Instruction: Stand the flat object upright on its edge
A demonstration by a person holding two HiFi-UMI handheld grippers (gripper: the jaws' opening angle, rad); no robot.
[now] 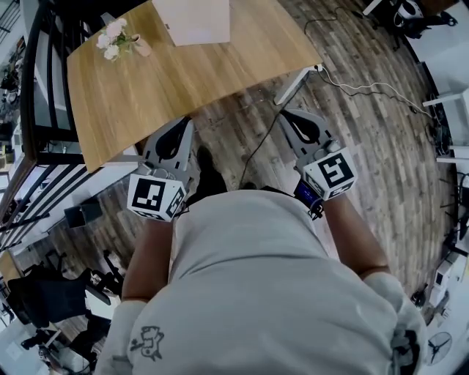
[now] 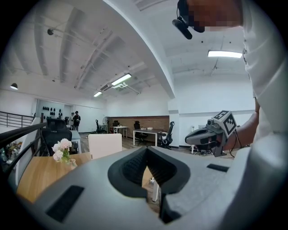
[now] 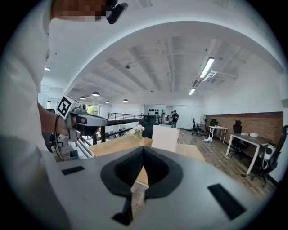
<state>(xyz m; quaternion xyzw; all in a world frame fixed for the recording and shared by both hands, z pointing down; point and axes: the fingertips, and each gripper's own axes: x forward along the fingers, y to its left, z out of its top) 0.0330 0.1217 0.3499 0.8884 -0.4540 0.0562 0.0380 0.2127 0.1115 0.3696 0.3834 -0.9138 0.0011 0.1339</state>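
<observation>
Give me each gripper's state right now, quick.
Left gripper: closed, holding nothing.
Right gripper: closed, holding nothing.

Open-plan office: desks, swivel chairs, strip lights.

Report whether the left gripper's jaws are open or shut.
Shut. In the left gripper view the left gripper has its tips touching, with nothing held between them.

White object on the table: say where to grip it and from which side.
Its right edge, from the table's near side, seems best: the white object has bare table there, while the flowers stand beside its left edge.
</observation>
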